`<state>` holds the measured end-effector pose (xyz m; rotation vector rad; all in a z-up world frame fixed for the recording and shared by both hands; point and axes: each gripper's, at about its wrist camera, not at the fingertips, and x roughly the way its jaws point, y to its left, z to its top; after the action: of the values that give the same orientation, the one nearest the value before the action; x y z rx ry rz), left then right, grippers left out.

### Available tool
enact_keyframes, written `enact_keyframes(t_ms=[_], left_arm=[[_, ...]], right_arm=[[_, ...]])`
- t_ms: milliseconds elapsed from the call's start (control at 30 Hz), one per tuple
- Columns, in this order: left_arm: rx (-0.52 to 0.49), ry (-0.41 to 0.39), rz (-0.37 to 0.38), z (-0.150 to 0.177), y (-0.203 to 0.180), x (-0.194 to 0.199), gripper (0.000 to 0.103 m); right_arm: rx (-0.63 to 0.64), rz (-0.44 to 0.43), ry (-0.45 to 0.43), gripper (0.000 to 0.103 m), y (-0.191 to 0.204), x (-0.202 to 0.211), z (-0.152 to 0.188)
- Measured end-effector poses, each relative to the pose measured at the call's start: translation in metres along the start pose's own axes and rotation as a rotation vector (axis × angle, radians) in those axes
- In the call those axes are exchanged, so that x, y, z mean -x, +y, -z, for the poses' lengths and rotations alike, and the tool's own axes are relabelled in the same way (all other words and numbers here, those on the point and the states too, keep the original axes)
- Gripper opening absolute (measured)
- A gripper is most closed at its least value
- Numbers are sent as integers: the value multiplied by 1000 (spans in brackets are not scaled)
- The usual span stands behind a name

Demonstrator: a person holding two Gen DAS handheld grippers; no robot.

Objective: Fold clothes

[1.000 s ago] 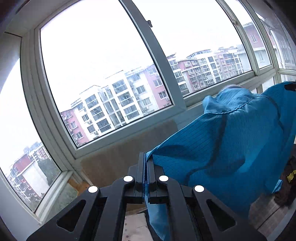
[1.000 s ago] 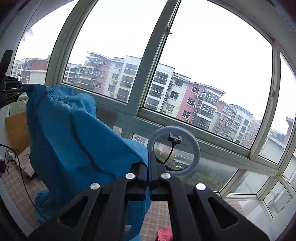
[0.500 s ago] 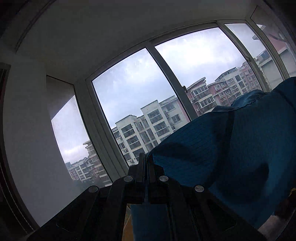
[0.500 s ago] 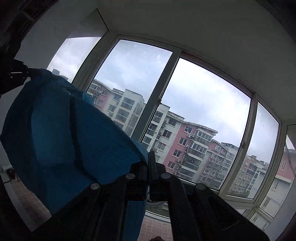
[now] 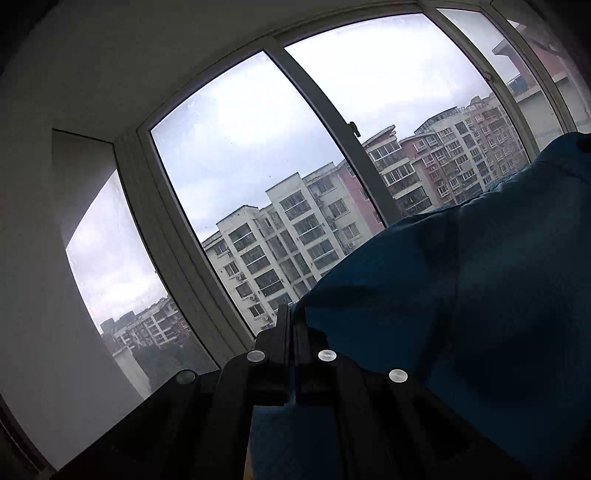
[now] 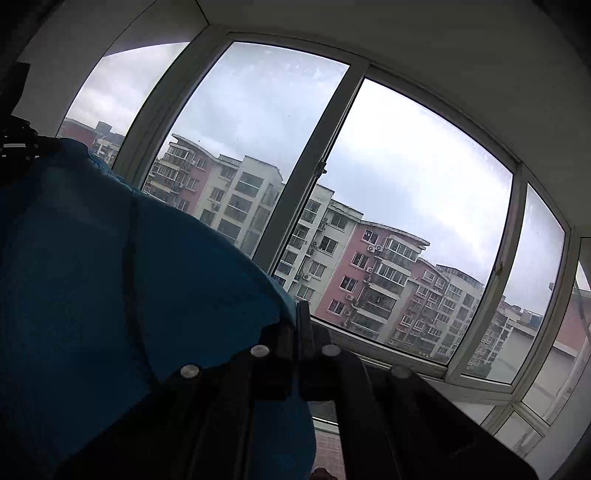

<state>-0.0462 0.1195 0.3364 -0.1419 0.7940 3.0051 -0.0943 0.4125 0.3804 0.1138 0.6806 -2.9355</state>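
Observation:
A blue garment [image 5: 461, 295] hangs in the air, stretched between both grippers. My left gripper [image 5: 291, 314] is shut on one edge of it, and the cloth spreads away to the right and drops below the fingers. In the right wrist view the same blue garment [image 6: 110, 277] fills the left side, and my right gripper [image 6: 298, 314] is shut on its other edge. The left gripper [image 6: 18, 147] shows as a dark shape at the far left of that view. The lower part of the garment is out of sight.
A large bay window [image 5: 258, 184] with grey frames [image 6: 314, 177] stands close ahead, apartment blocks [image 6: 369, 266] outside. A white wall [image 5: 33, 258] is at the left and the ceiling [image 6: 406, 33] above. A strip of tiled floor [image 6: 328, 446] shows below the right gripper.
Both grippers have risen with the garment: the windowsill, ring light and floor clutter dropped out of view, and ceiling now shows. Between half a second ago and now the views tilted slightly back down.

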Motion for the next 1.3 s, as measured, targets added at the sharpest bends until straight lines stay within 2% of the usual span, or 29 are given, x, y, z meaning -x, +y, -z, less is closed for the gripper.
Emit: enact_keyframes(t_ms=[267,400,500,567,633,733,833,900,933,1000,1100,1233,1300], left_arm=[[-64,135,94,46,-82,-211,1],[-103,210,130,83,-134,-303,1],[-145,260,137,119,-180,-363,1],[-154,318,167,150,-214,-397,1],[-161,419,218,182,-247,-431,5],[-173,556,280,226,-285,-465,6],[-188,617,294,248,-298,-471,8],[-196,616,290,249,-295,-460,10],[-185,610,285,247,-288,-451,12],[-153,591,291,242,-270,-423,13],[-103,565,289,237,-237,-366,13],[-7,610,284,246,-175,-289,13],[2,661,244,264,-161,-257,13]], right_arm=[[28,25,201,0,31,-221,68],[49,42,294,0,53,-319,123],[69,52,366,0,73,-384,177],[72,56,446,1,89,-426,220],[47,26,595,1,100,-468,267],[-9,-69,753,7,111,-490,323],[7,-62,758,17,97,-476,339],[-2,-74,757,41,79,-463,344],[-21,-84,744,43,70,-452,342],[-51,-108,710,43,56,-420,341],[-86,-167,694,43,49,-348,363],[-210,-301,772,43,39,-285,406],[-244,-358,809,43,38,-255,421]])
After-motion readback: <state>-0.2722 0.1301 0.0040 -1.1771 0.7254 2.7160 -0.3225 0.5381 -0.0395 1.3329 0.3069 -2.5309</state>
